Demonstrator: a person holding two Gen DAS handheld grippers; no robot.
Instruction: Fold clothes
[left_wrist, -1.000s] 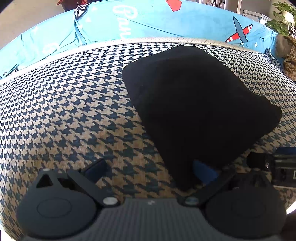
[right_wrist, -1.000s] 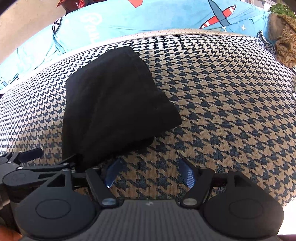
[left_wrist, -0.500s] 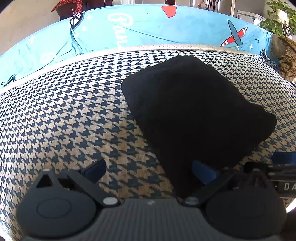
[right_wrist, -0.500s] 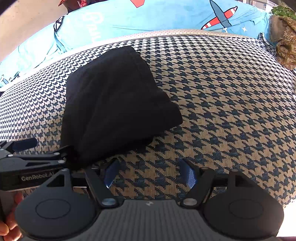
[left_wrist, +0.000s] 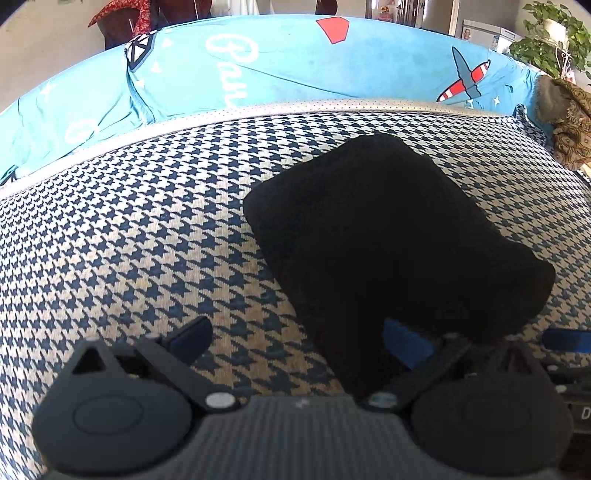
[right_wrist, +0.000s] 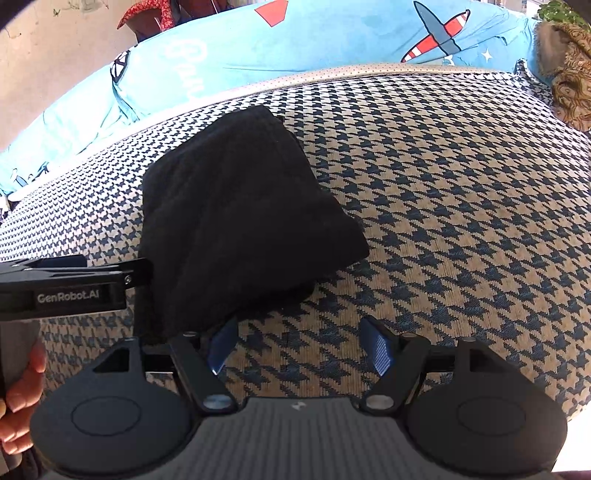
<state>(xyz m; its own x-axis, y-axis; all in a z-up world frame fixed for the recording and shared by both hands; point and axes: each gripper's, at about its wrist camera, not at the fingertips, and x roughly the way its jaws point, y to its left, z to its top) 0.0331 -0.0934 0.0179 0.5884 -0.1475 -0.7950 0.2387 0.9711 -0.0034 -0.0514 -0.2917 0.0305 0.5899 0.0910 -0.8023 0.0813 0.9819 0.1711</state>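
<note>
A black folded garment (left_wrist: 388, 236) lies on the houndstooth cushion (left_wrist: 129, 240). In the left wrist view its near corner reaches down between the fingers of my left gripper (left_wrist: 299, 338), close to the right blue pad (left_wrist: 406, 341). That gripper is open and holds nothing. In the right wrist view the garment (right_wrist: 240, 221) lies left of centre. My right gripper (right_wrist: 299, 341) is open over bare cushion just off the garment's near right edge. The left gripper (right_wrist: 74, 280) comes in from the left, its tips at the garment's left edge.
A blue cover with plane prints (left_wrist: 295, 74) drapes the back behind the cushion. A brown patterned cloth (right_wrist: 569, 62) and a plant (left_wrist: 554, 33) sit at the far right. A hand (right_wrist: 18, 398) holds the left tool. Bare cushion (right_wrist: 461, 184) spreads right of the garment.
Both cameras have tilted up a little, so more of the blue cover shows. The left gripper sits higher in the right wrist view. The garment has not moved and both grippers stay open.
</note>
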